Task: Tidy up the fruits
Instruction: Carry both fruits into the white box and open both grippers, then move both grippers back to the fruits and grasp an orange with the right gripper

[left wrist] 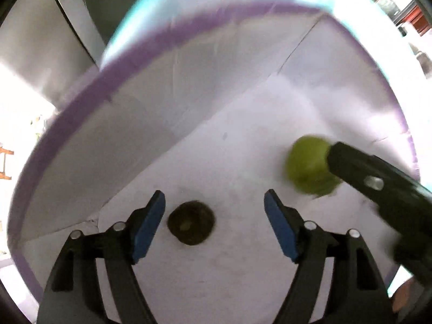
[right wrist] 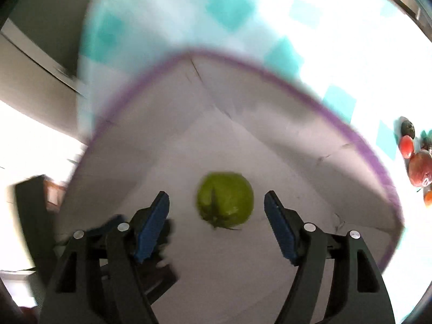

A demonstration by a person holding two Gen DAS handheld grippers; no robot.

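Observation:
A white box with a purple rim (left wrist: 89,91) fills both views; its rim also shows in the right wrist view (right wrist: 310,100). On its floor lies a green round fruit (left wrist: 307,167), seen with its stem in the right wrist view (right wrist: 225,199). A dark brown round fruit (left wrist: 191,222) lies between the fingers of my left gripper (left wrist: 214,210), which is open and above it. My right gripper (right wrist: 216,209) is open with the green fruit between its spread fingers; whether it touches is unclear. The right gripper enters the left wrist view from the right (left wrist: 372,178).
The box stands on a white and turquoise checked cloth (right wrist: 232,10). Several red and dark fruits (right wrist: 415,162) lie on the cloth outside the box at the right. Grey walls and a dark frame show at the left (left wrist: 40,40).

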